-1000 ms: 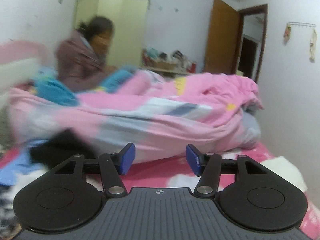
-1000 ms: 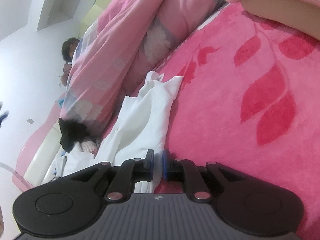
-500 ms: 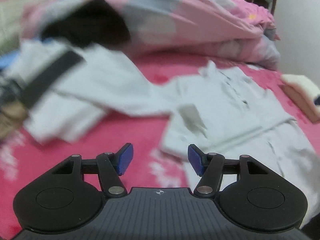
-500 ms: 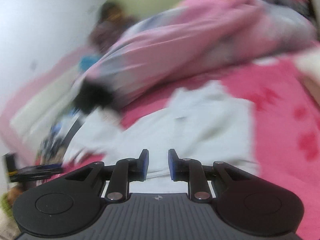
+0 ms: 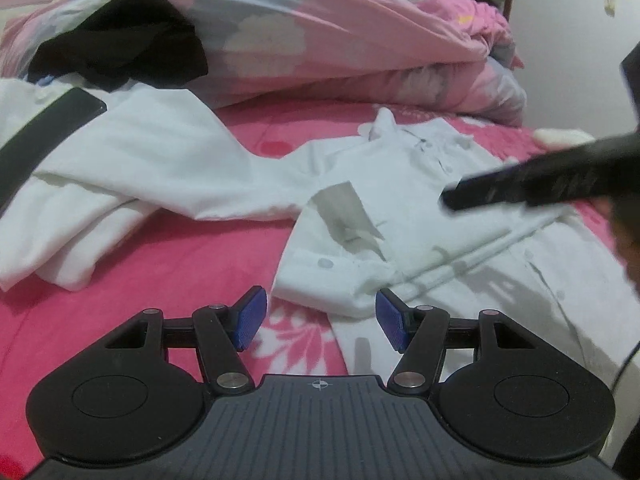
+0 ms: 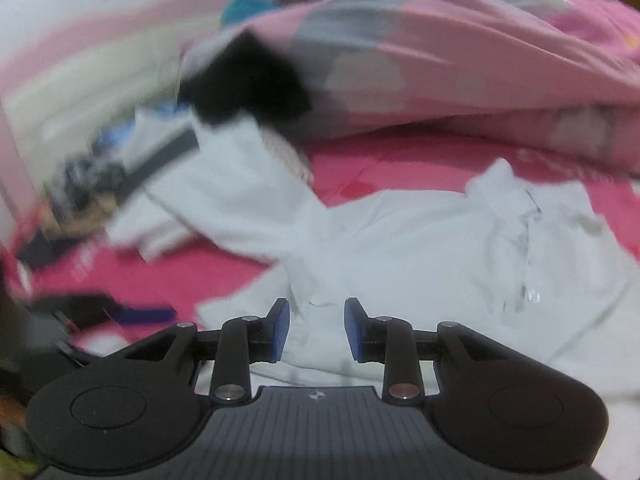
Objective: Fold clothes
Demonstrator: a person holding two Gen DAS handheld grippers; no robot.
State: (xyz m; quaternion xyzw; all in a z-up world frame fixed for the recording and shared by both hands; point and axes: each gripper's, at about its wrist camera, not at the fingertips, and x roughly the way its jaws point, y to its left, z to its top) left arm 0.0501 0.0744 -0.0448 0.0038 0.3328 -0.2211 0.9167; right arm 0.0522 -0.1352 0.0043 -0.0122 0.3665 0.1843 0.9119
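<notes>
White shirt [image 5: 404, 200] (rumpled) between both parted tongs [image 5: 318, 318].

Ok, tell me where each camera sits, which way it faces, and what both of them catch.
Left wrist: sits on the left hand-held gripper, looking forward along its open fingers, low over the bed, at the white shirt; the other gripper crosses the right edge, blurred.
Right wrist: sits on the right hand-held gripper, looking forward over the same shirt; its fingers are open above the cloth.
Shared: the white shirt, the pink quilt behind it, and a black garment by the quilt.
</notes>
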